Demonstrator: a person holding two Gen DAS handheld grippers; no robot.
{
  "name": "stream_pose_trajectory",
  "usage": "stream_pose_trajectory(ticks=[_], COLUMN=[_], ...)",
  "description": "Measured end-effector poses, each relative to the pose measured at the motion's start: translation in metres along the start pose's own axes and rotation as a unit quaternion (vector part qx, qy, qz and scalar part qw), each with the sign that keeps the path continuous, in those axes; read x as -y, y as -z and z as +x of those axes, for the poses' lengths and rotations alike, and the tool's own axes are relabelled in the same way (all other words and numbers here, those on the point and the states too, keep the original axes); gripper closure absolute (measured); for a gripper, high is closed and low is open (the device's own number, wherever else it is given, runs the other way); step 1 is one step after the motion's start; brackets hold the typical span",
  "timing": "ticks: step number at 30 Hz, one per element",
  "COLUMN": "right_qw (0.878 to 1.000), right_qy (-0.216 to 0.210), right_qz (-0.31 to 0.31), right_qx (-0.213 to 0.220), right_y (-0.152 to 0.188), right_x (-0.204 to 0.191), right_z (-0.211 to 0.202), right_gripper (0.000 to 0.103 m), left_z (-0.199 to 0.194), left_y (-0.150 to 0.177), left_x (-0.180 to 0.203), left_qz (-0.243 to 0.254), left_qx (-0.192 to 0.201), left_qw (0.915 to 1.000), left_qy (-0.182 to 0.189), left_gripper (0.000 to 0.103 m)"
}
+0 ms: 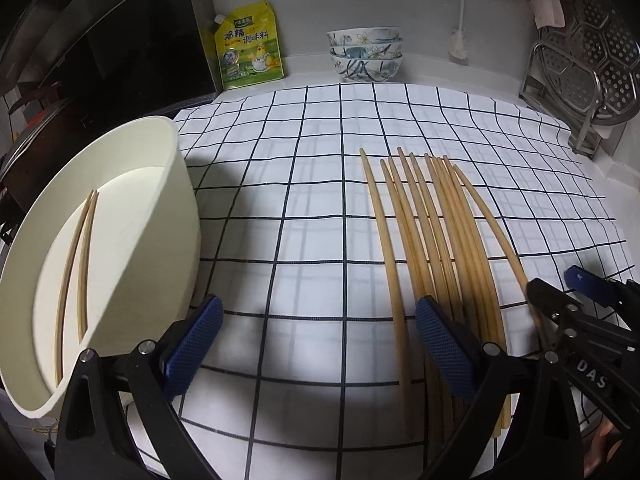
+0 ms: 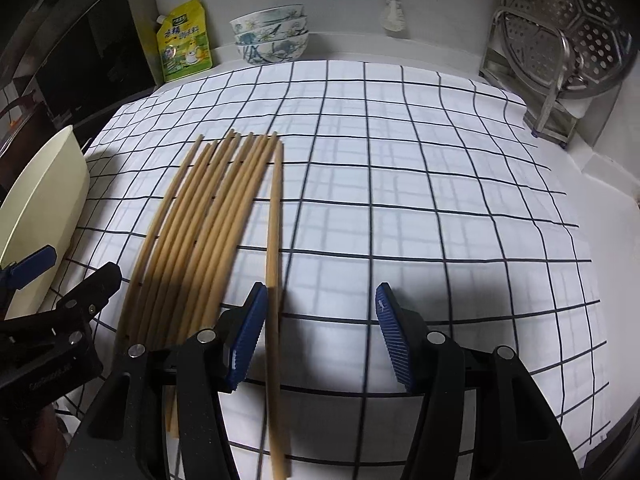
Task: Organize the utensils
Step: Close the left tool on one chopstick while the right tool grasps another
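Chopsticks (image 1: pixel 436 240) fanned on checked cloth (image 1: pixel 300 200), two in cream bin (image 1: pixel 152 220)

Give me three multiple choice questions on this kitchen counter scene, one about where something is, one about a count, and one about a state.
1. Where do the loose chopsticks lie?
A. on the checked cloth
B. in the bowls
C. on the steamer rack

2. How many chopsticks are inside the cream container?
A. none
B. two
C. five

3. How does the right gripper stand?
A. shut on a bowl
B. shut on the pouch
C. open, holding nothing

Answers: 1 A, they lie fanned out on the black-lined cloth. 2 B, a pair rests against its inner wall. 3 C, its blue pads stand apart, pressing on nothing.
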State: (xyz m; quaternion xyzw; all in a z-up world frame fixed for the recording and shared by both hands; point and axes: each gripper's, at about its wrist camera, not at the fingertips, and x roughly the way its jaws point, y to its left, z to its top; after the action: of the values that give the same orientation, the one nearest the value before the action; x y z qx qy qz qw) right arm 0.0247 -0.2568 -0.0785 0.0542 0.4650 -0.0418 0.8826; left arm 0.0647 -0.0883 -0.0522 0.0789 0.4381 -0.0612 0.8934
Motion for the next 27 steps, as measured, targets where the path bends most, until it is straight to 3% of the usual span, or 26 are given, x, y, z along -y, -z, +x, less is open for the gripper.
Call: stream_pose_trajectory(ticks=[8,17,20,23,25,27], right_qw=[1.0,1.0,0.999,0.999,0.999,0.999], right_qy=[-0.001,0.012,0.018,0.01,0.002,0.003], right_qz=[0.007,-0.014,-0.028,-0.038,-0.049,-0.052], right_qx=[-0.001,0.004,0.01,0.014,0.015,0.016], right_y=[0.003,-0.001,0.0,0.001,0.001,0.001], right_x=[0.009,0.002,-0.002,-0.007,-0.012,-0.013], right_z=[0.0,0.006,0.007,0.006,0.005,0.005], right_gripper=[0.049,0.049,0.051,0.069,0.094,0.096], left_z=[0.025,0.034,0.033,0.03,0.027,0.026], left_y=[-0.004,-0.01,-0.014,-0.014,-0.013,-0.013], left_x=[0.0,0.003,0.006,0.013,0.017,0.02], left_qz=[-0.012,-0.022,-0.022,-0.012,-0.005,0.0], left_qx=[-0.031,-0.033,-0.034,-0.03,-0.027,-0.029], left_qw=[0.9994,0.9992,0.999,0.9988,0.9989,0.9982], left_qy=[-0.004,0.001,0.021,0.036,0.038,0.052], left_gripper=[0.008,0.009,0.028,0.048,0.064,0.088])
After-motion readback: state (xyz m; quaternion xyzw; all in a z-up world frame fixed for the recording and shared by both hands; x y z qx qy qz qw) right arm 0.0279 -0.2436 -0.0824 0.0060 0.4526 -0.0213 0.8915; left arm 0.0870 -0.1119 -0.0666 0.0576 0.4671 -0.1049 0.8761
